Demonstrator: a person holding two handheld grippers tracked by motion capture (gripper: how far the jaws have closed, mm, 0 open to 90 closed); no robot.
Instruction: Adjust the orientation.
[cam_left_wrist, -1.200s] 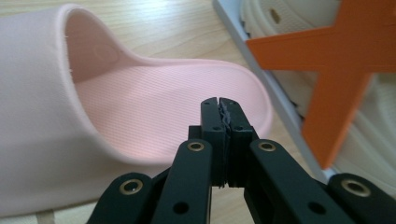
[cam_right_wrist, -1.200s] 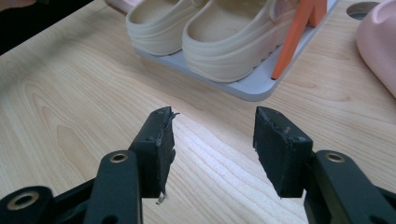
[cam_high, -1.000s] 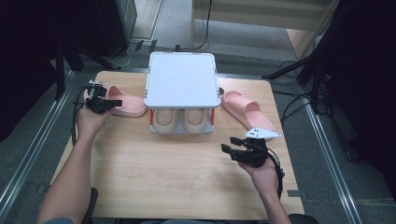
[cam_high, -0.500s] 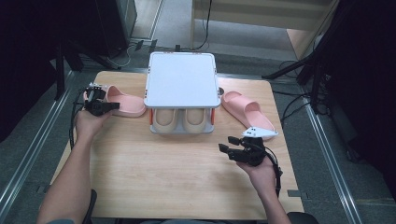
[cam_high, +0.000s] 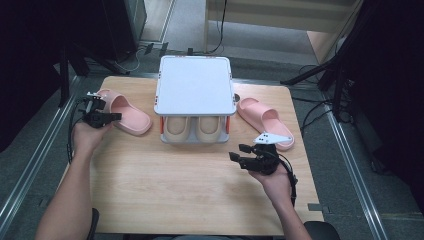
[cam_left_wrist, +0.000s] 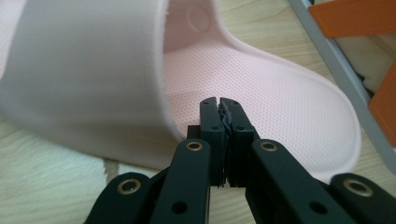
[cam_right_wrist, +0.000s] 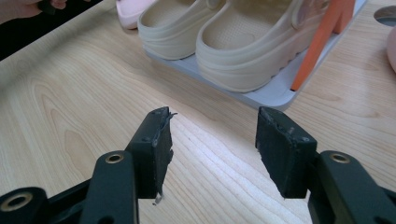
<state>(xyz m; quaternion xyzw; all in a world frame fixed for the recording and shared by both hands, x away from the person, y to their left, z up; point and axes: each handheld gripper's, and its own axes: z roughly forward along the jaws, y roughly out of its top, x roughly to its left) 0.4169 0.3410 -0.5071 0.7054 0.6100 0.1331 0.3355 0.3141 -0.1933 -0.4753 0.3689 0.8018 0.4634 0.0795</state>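
counting: two pink slippers (cam_high: 125, 112) (cam_high: 265, 121), two beige clogs (cam_high: 177, 128) (cam_high: 210, 128), one rack (cam_high: 195, 90).

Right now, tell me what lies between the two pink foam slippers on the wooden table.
In the high view, a white two-tier shoe rack holding cream clogs stands between the left slipper and right slipper.
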